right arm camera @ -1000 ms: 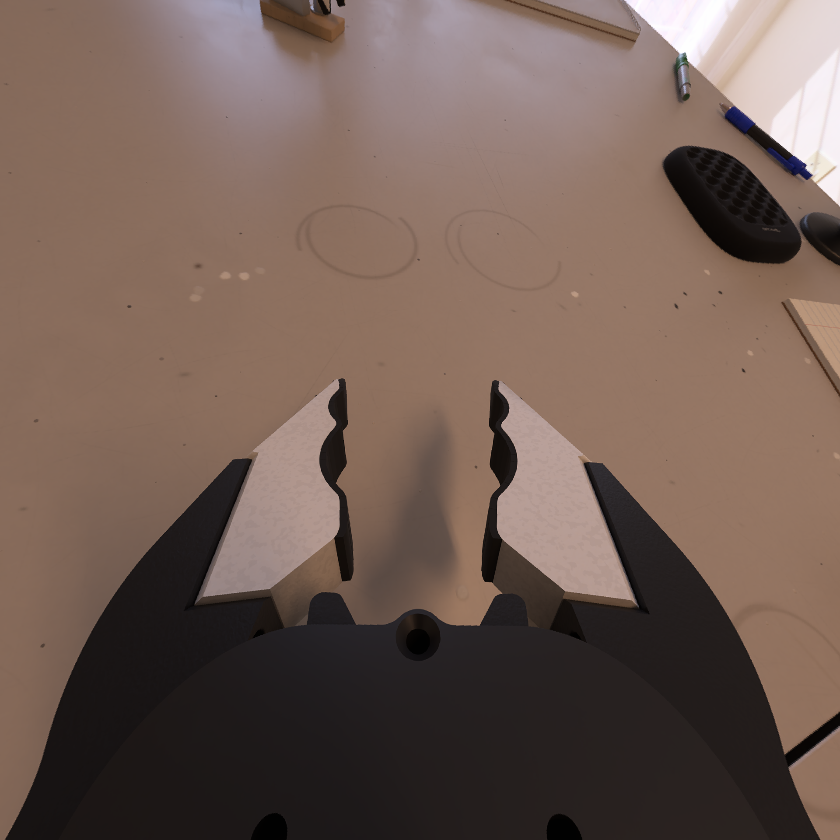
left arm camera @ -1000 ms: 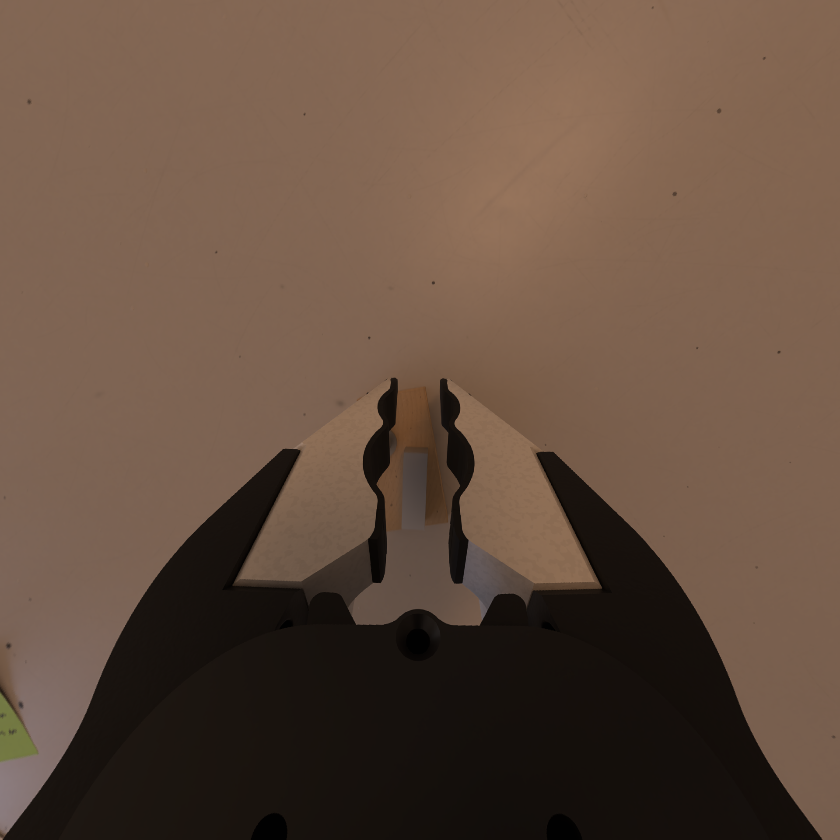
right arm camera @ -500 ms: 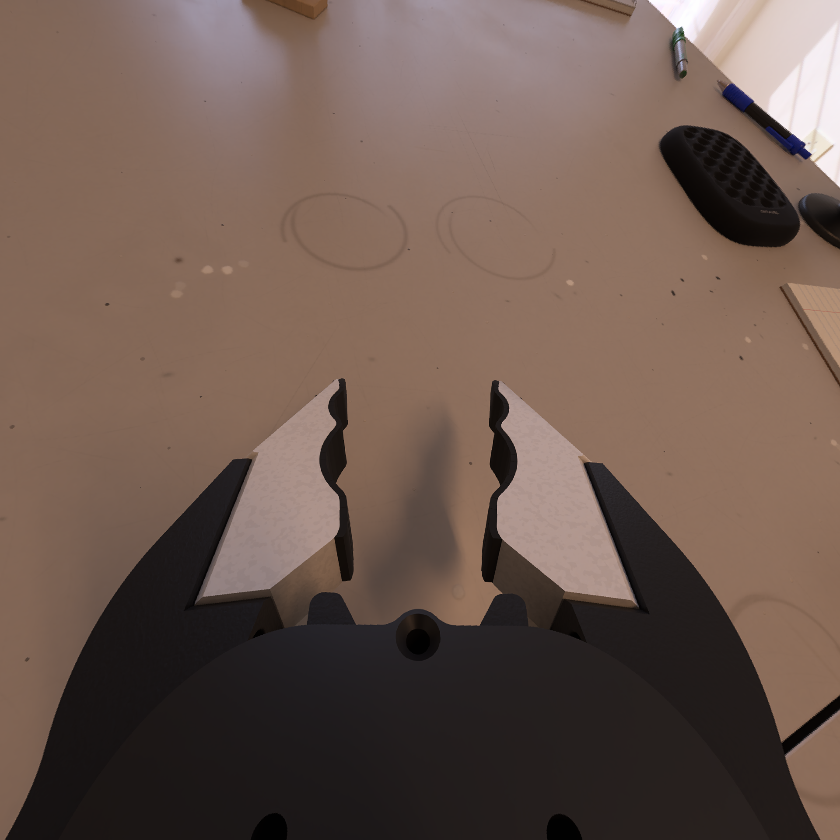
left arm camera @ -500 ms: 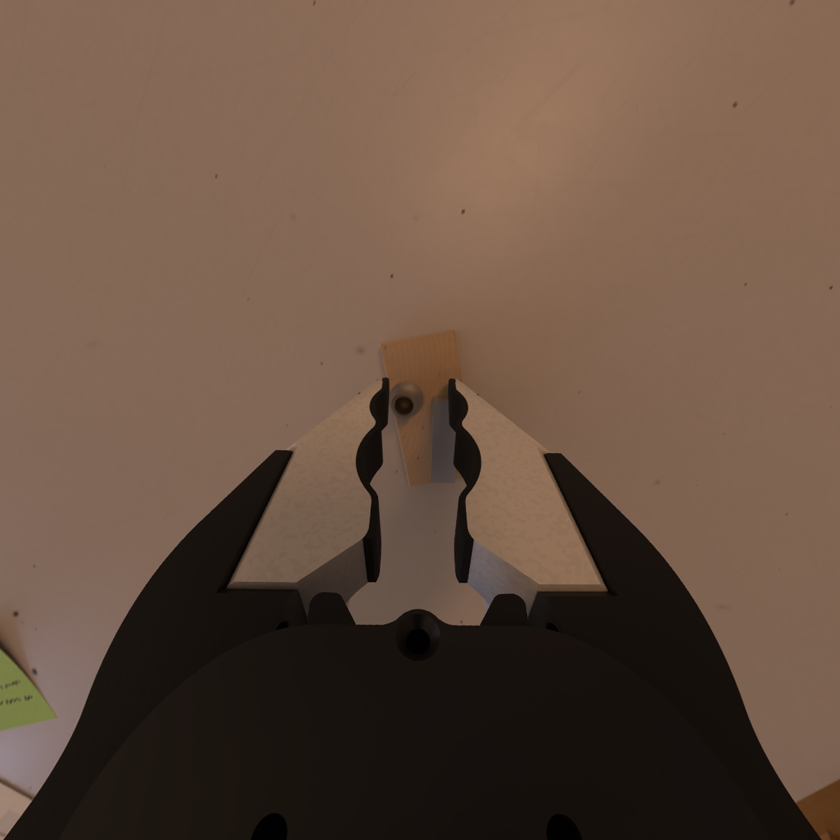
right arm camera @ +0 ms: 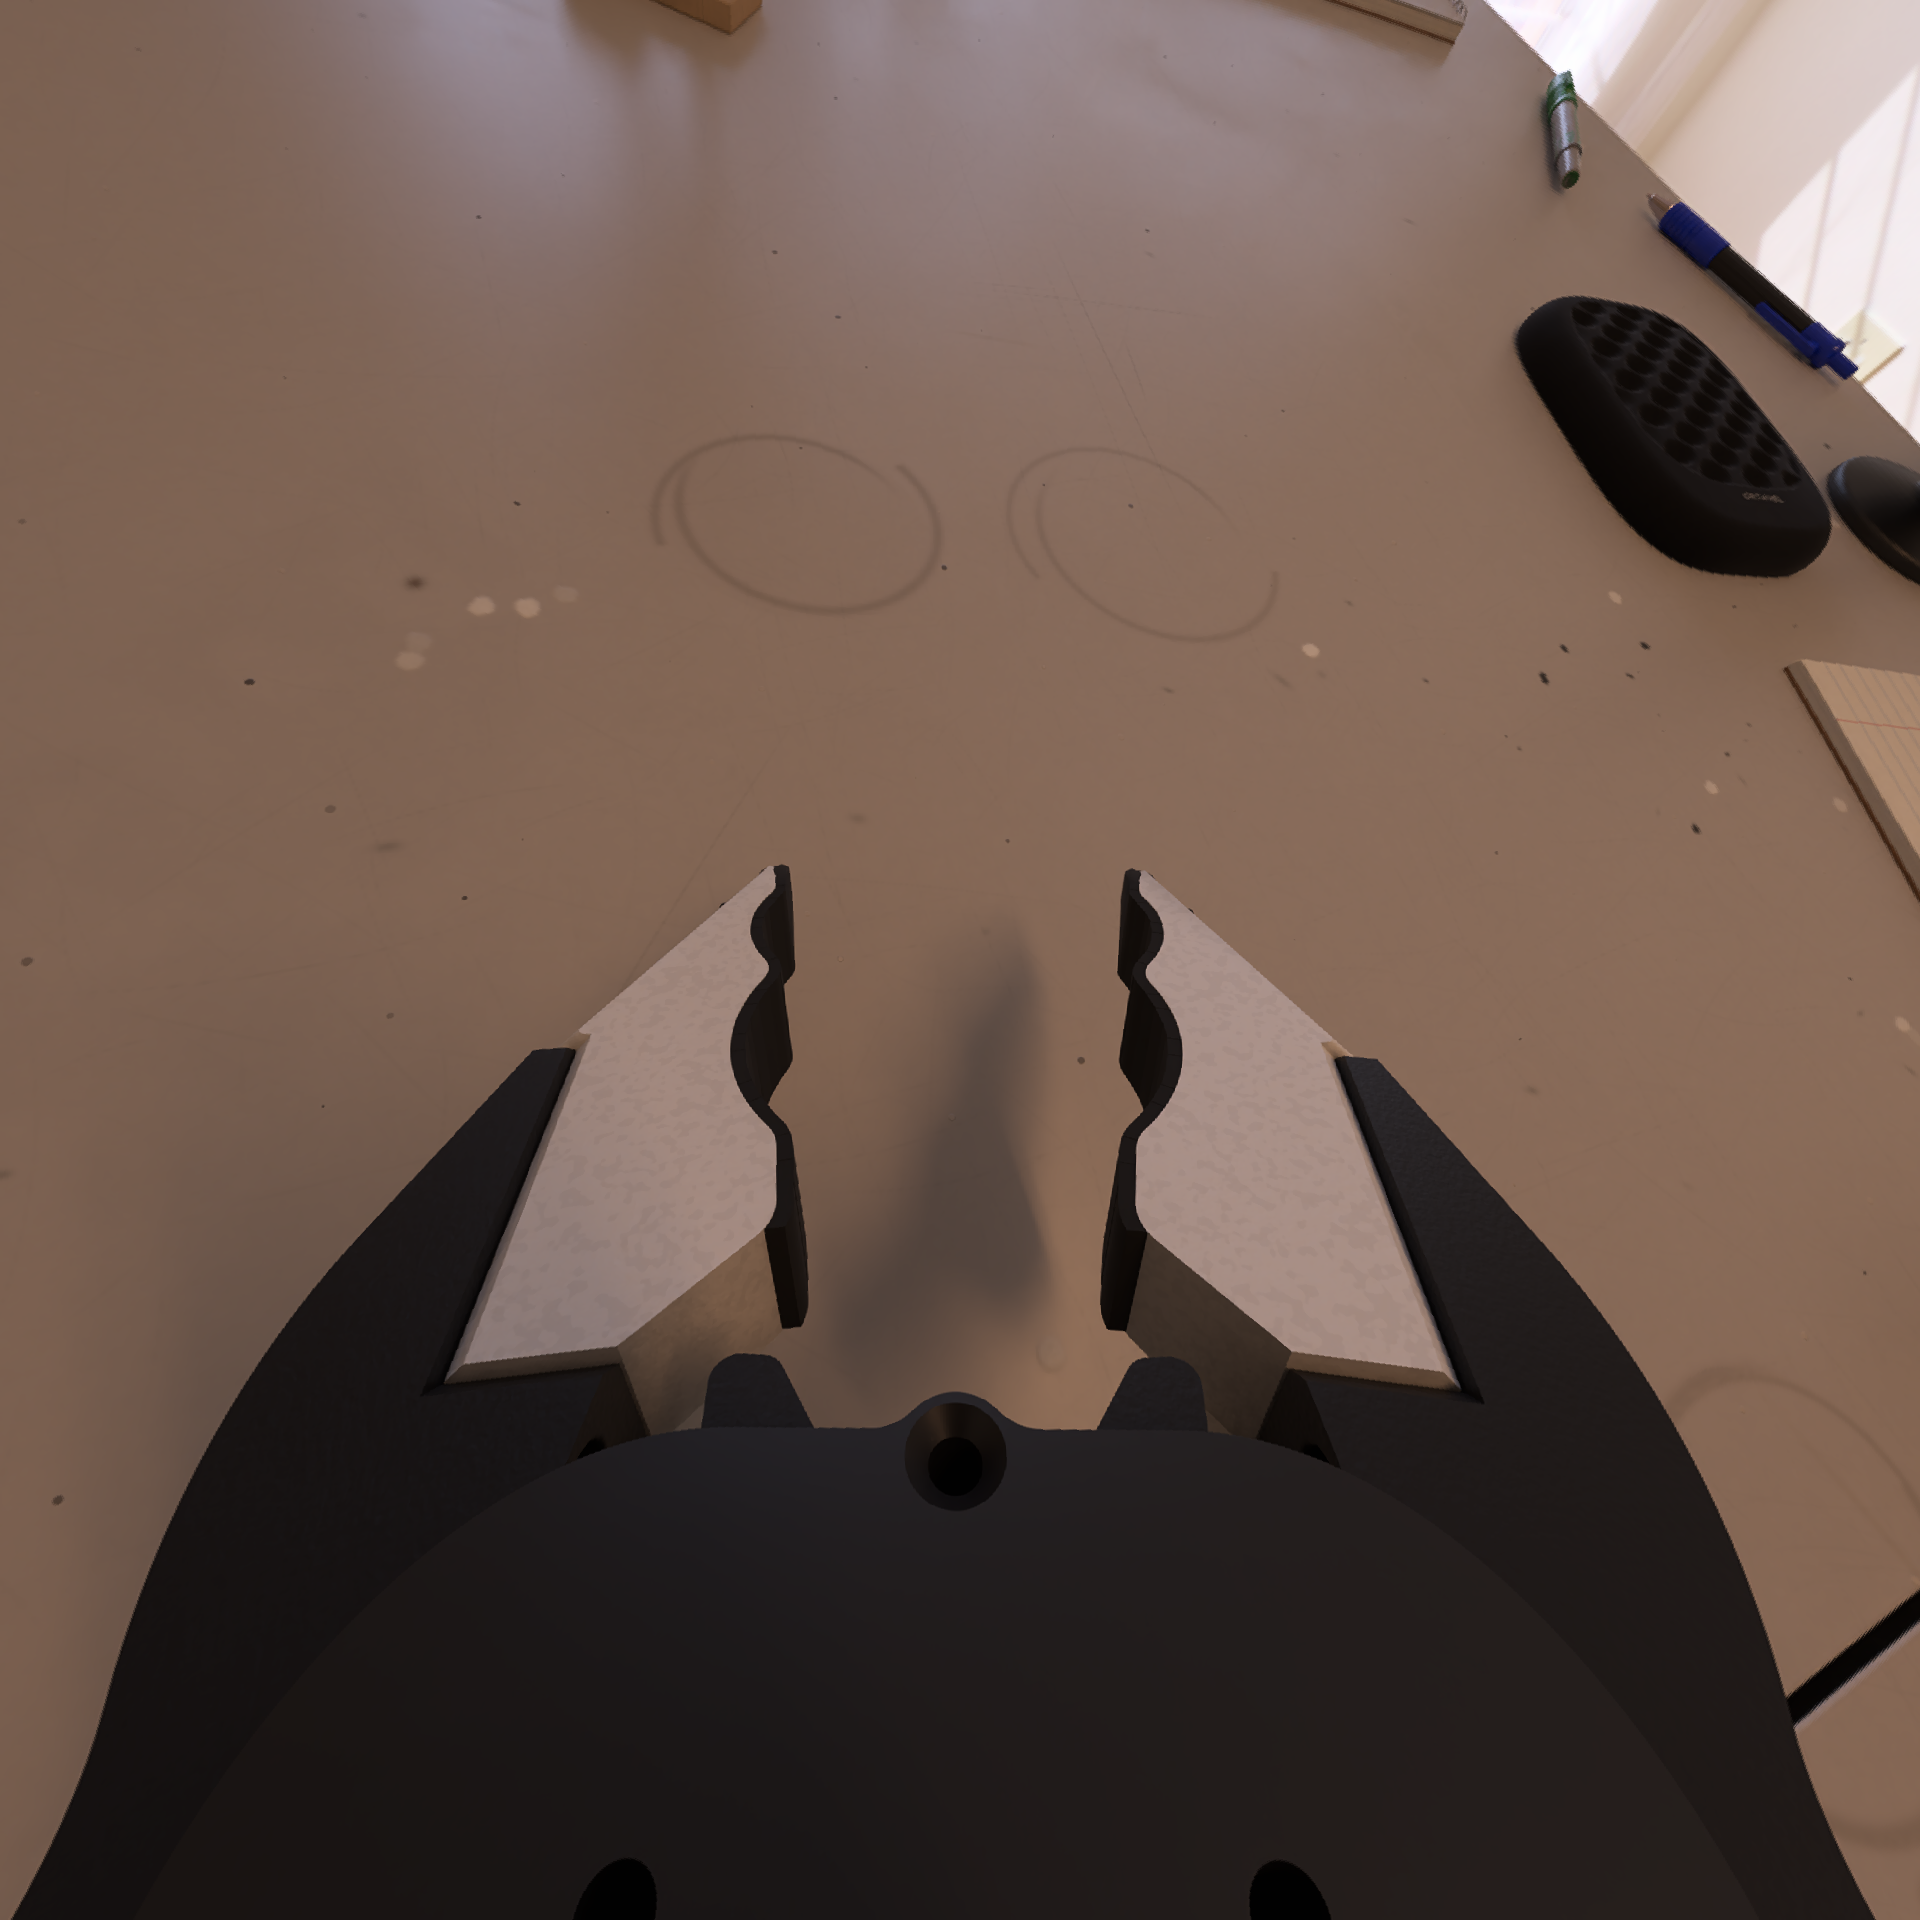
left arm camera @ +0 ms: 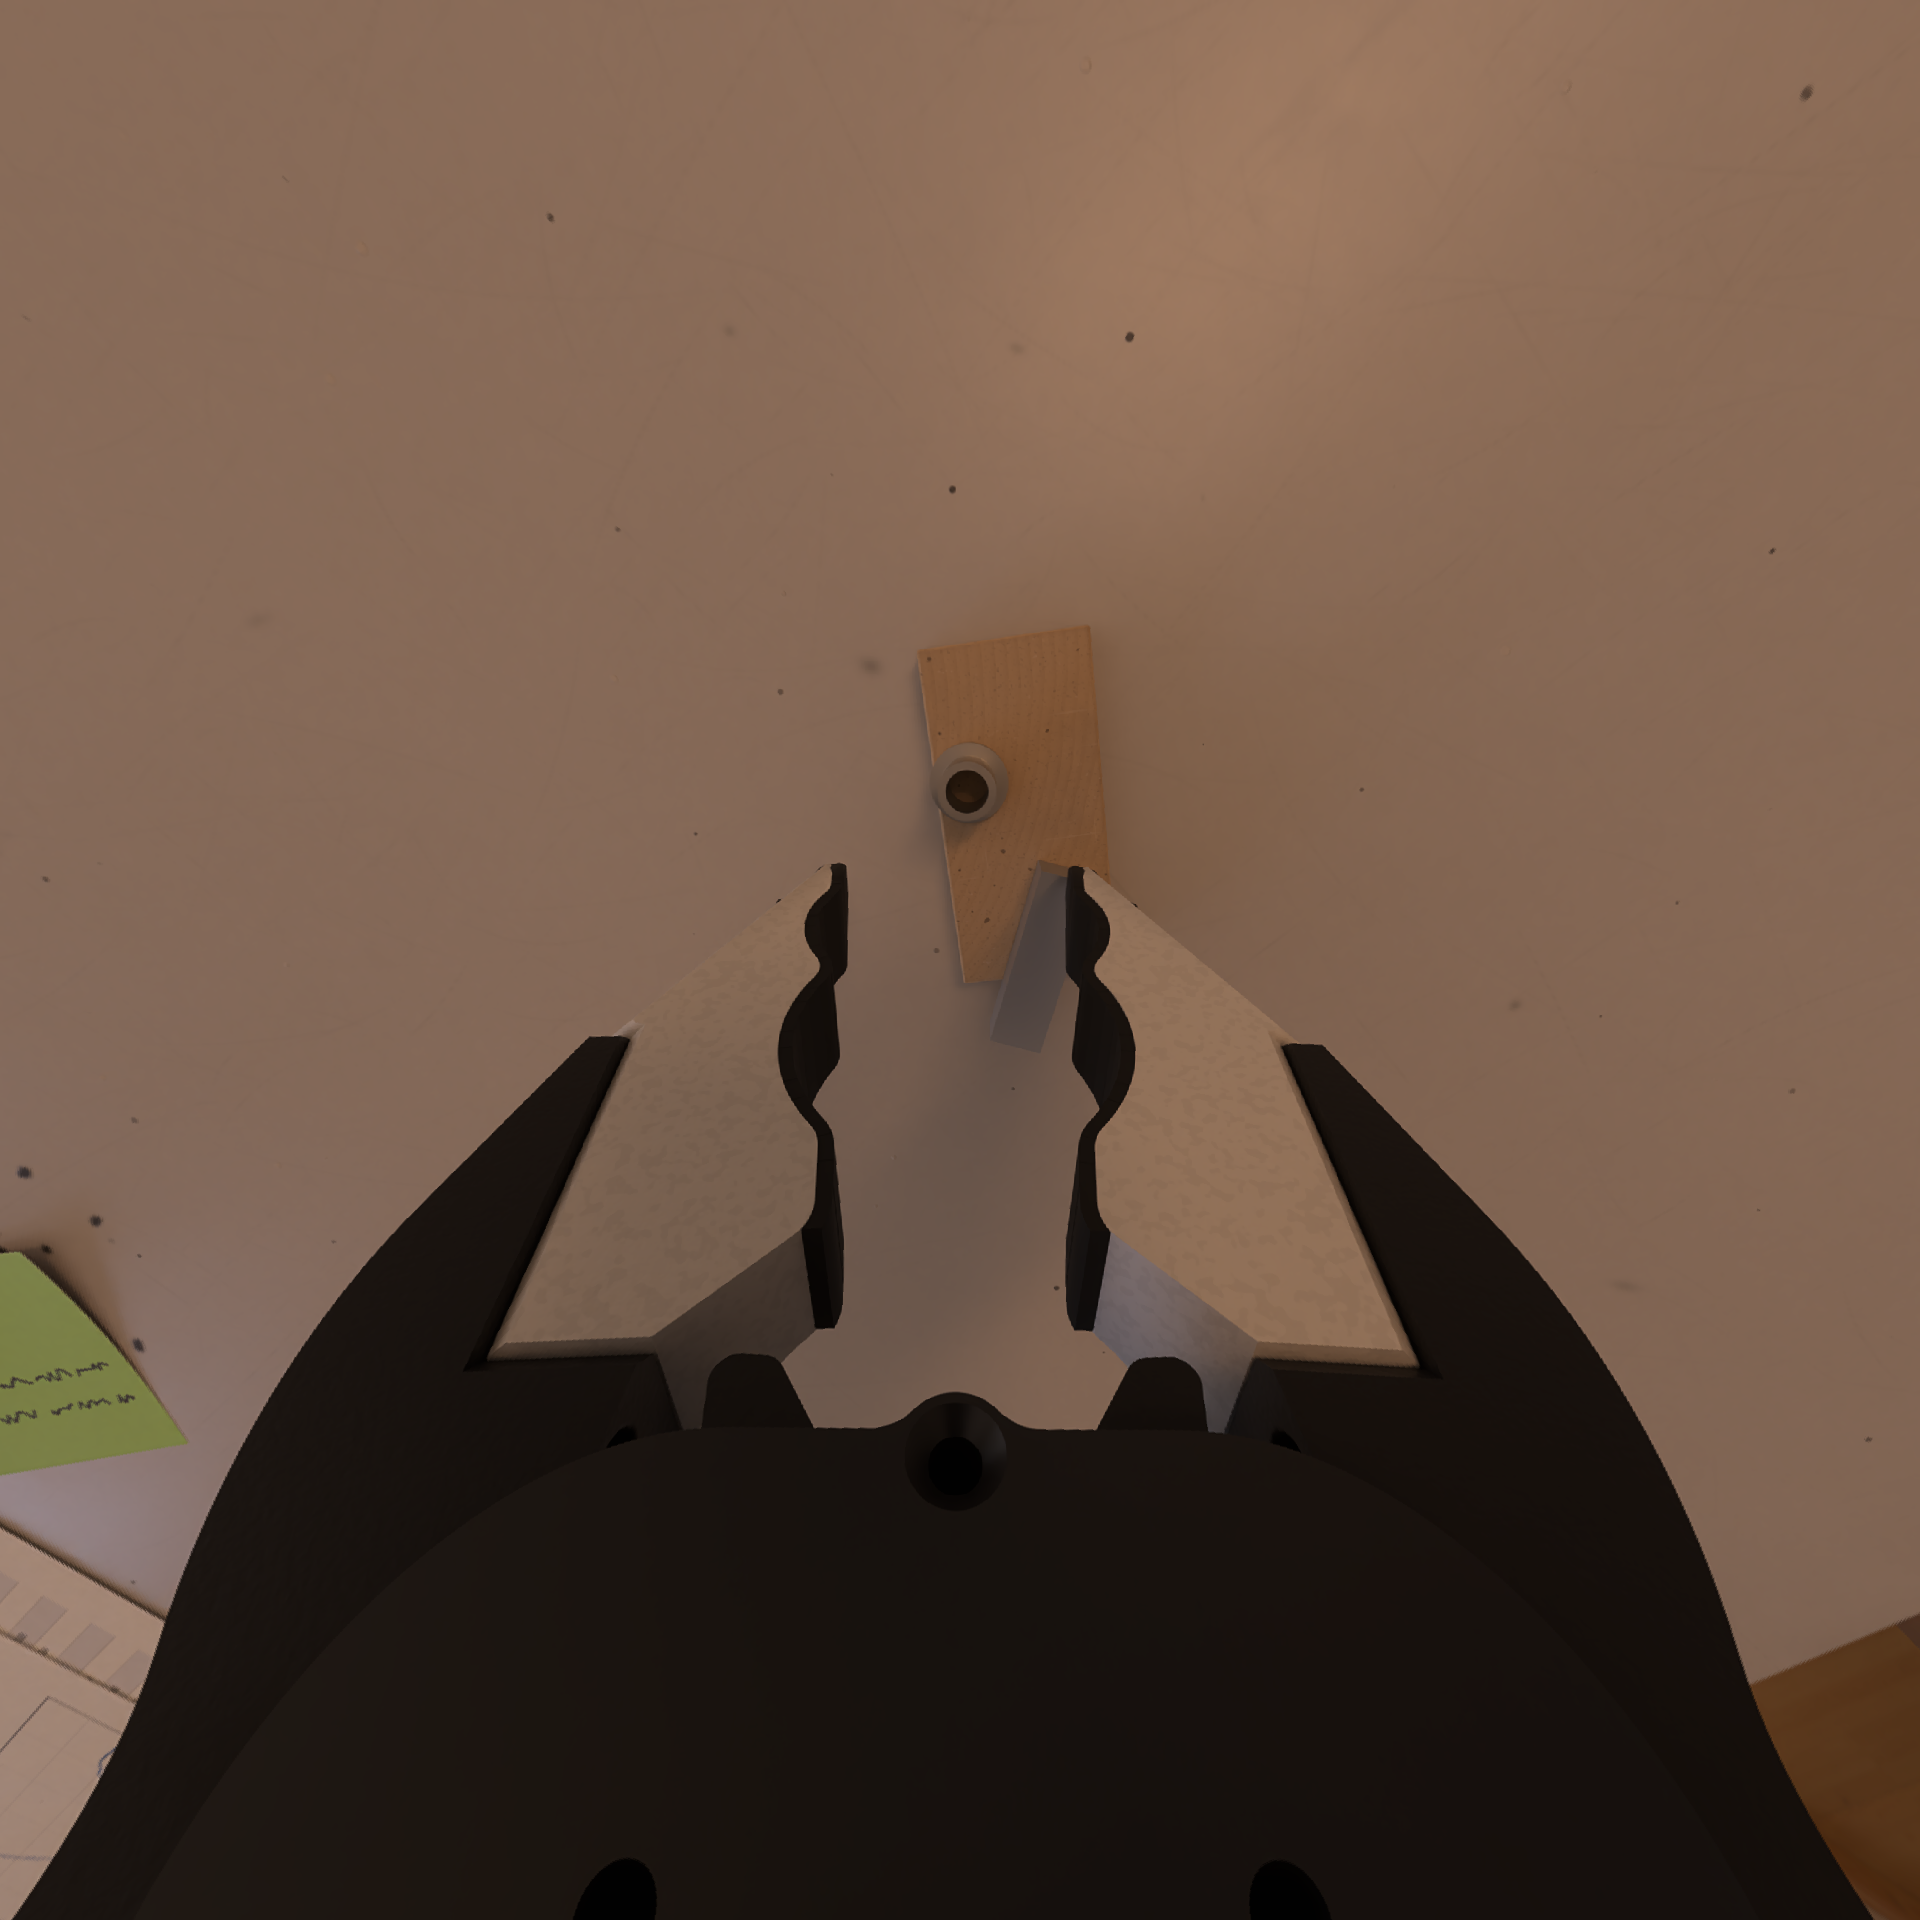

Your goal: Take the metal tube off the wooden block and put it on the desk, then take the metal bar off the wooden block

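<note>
In the left wrist view I look straight down on a light wooden block (left arm camera: pixel 1039 727) lying on the desk. A short metal tube (left arm camera: pixel 968 790) stands upright in it, seen end-on at its left edge. A grey metal bar (left arm camera: pixel 1027 977) stands at the block's near end, just beside my right fingertip (left arm camera: pixel 1081 904). My left gripper (left arm camera: pixel 956 873) is open and empty above them, holding nothing. My right gripper (right arm camera: pixel 958 875) is open and empty over bare desk. A corner of the block (right arm camera: pixel 722 8) shows at the top edge of the right wrist view.
A green sticky note (left arm camera: pixel 73 1361) and papers (left arm camera: pixel 52 1683) lie at the left. In the right wrist view a black perforated pad (right arm camera: pixel 1673 436), a blue pen (right arm camera: pixel 1756 291), a green-grey marker (right arm camera: pixel 1562 130) and a gridded board (right arm camera: pixel 1870 758) lie along the right side.
My left gripper, which stood narrow around the bar on the block, has opened wide and risen away; block, tube and bar now lie farther below. The right gripper stayed open and drifted slightly.
</note>
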Motion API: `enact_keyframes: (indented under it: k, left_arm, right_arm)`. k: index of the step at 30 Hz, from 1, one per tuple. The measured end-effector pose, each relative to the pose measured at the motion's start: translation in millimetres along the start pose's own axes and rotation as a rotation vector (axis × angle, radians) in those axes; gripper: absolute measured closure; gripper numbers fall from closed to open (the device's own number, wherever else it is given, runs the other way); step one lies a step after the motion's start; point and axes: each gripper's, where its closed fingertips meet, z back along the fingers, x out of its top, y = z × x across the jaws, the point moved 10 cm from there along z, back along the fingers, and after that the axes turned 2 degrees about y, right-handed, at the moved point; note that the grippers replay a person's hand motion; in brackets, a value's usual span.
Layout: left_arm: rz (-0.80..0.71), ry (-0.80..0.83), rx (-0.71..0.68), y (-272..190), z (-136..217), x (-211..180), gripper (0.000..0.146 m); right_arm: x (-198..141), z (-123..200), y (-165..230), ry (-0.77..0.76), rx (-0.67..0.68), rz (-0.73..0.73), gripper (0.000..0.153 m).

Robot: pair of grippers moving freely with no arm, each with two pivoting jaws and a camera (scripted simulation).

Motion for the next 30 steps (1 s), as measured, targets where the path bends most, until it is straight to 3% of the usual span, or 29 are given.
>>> enact_keyframes:
  k: [6,20,25,30]
  left_arm:
    - [0.010,0.068,-0.030,-0.1,-4.4,4.3,0.108]
    - [0.092,0.004,-0.087,0.4,-12.5,12.4,0.100]
    - [0.156,-0.012,-0.054,-1.3,-15.1,13.5,0.112]
    - [0.151,-0.010,0.019,-4.9,-16.0,12.7,0.135]
  right_arm:
    - [-0.3,0.6,0.1,-0.003,0.000,0.001,0.090]
    - [-1.4,1.9,-0.3,-0.004,0.000,0.001,0.090]
    - [-2.0,2.3,0.0,-0.001,0.000,0.004,0.090]
    - [-2.9,2.6,0.1,0.006,-0.003,0.006,0.090]
